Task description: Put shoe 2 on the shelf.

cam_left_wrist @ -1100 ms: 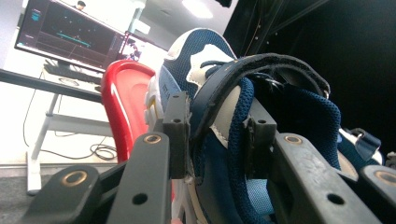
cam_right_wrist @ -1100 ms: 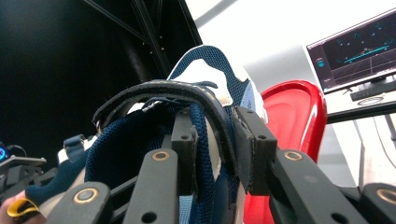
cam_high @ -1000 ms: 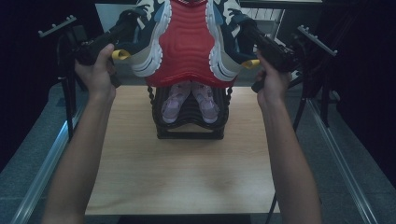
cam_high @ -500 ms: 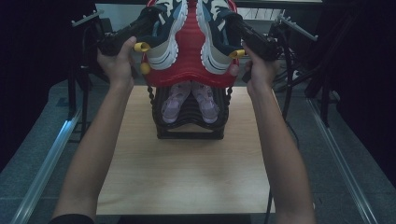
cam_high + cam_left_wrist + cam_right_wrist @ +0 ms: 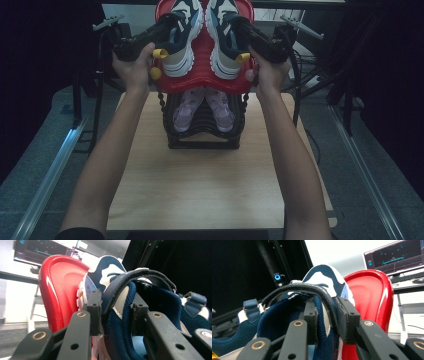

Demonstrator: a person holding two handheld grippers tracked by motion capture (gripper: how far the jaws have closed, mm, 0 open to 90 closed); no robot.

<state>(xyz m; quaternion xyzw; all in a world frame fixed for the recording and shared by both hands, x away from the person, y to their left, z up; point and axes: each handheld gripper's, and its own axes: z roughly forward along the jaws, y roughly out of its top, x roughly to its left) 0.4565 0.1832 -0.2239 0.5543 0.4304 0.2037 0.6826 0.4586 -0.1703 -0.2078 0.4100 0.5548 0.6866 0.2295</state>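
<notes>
With each tool clamped on a sneaker's side wall, left tool [image 5: 172,31] on the left sneaker [image 5: 184,37], right tool [image 5: 239,31] on the right sneaker [image 5: 224,35], I hold both against the red tray [image 5: 202,75] above the black rack [image 5: 202,135], likely to seat the pair evenly.

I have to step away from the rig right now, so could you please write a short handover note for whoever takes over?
Left gripper: shut on the side of the left sneaker.
Right gripper: shut on the side of the right sneaker.
Both sneakers sit on the red tray, held up above the black rack on the table. A pair of purple shoes sits in the rack.
Done: sneakers gripped.
Left: probably set the sneakers down and release.
</notes>
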